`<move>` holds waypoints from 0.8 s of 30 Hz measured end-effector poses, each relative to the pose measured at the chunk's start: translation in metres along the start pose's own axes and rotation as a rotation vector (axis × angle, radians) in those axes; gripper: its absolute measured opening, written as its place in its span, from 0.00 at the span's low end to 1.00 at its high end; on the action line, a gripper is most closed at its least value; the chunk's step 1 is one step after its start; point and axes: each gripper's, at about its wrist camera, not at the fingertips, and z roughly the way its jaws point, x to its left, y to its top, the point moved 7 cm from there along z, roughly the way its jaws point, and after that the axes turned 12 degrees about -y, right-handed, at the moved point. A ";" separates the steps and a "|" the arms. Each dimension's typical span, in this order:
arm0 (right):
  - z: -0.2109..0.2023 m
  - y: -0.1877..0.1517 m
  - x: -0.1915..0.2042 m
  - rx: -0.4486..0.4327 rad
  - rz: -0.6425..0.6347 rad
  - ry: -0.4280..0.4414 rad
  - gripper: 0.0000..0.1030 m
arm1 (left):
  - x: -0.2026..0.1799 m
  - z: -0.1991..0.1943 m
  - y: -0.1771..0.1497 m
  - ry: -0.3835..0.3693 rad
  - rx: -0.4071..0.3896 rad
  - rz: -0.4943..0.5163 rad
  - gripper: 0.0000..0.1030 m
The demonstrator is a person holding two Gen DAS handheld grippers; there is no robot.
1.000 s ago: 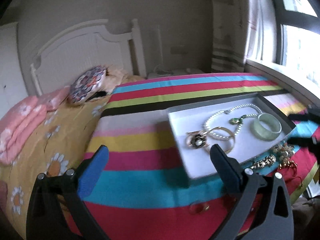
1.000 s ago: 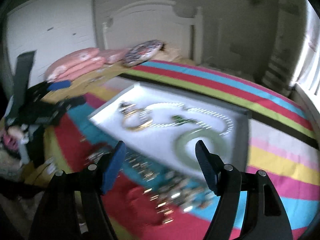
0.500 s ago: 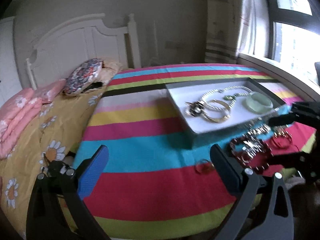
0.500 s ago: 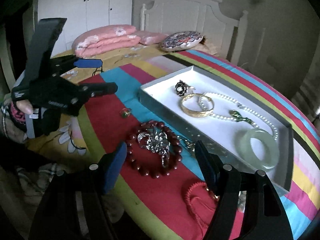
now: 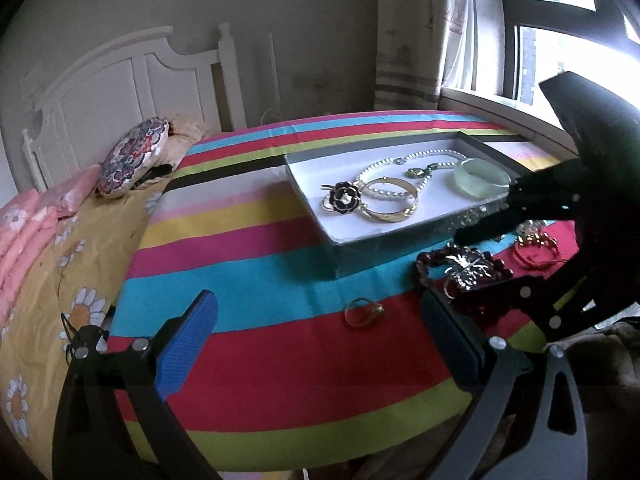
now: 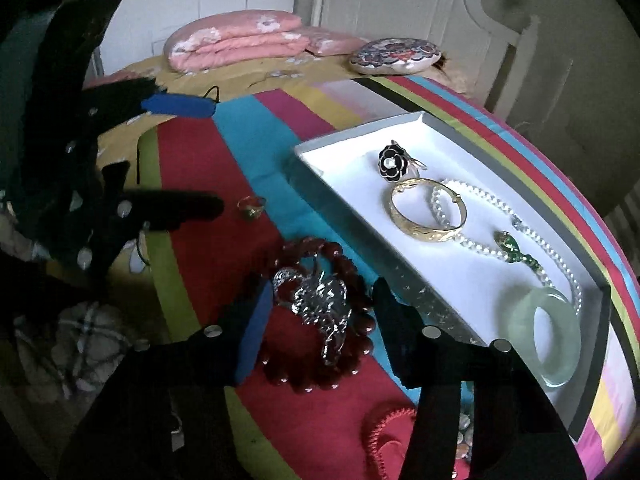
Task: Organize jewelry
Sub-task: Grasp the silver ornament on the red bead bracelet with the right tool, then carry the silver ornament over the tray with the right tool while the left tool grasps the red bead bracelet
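Several pieces of jewelry lie on a bed covered by a striped blanket (image 5: 248, 240), some inside a shallow white-lined tray (image 6: 348, 168) and some loose in front of it. In the tray are a black flower brooch (image 6: 393, 165) with a pale centre, a gold bangle (image 6: 428, 210) lying flat, a pearl necklace (image 6: 472, 196) looped partly through the bangle, a green pendant (image 6: 510, 246) on that strand, and a translucent pale green jade bangle (image 6: 546, 334) at the tray's near end. Outside the tray, close to its silvery wall, a dark red bead bracelet (image 6: 320, 312) lies in a ring on the red stripe with a shiny silver brooch (image 6: 320, 296) resting inside it. A small gold ring (image 6: 251, 205) with a green stone sits apart on the red stripe, and a red cord bracelet (image 6: 390, 428) lies at the bed's edge near some pale beads.

The right hand-held gripper (image 6: 320, 332) points down at the bead bracelet; its jaws are closing, with the bracelet and silver brooch between them, the pads not visibly pressing yet. The left hand-held gripper (image 5: 320, 340) hangs over the red stripe near the gold ring, its jaws wide apart and holding nothing.
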 end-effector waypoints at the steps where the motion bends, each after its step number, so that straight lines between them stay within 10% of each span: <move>1: 0.000 -0.001 0.000 -0.001 -0.001 0.003 0.37 | 0.001 0.000 0.000 -0.003 0.000 -0.005 0.97; 5: -0.013 -0.002 -0.001 -0.035 -0.009 0.001 0.15 | 0.001 -0.001 -0.002 -0.030 -0.001 -0.019 0.97; 24: -0.020 0.004 0.009 -0.094 0.007 -0.031 0.11 | -0.034 0.002 -0.018 -0.135 0.051 0.055 0.97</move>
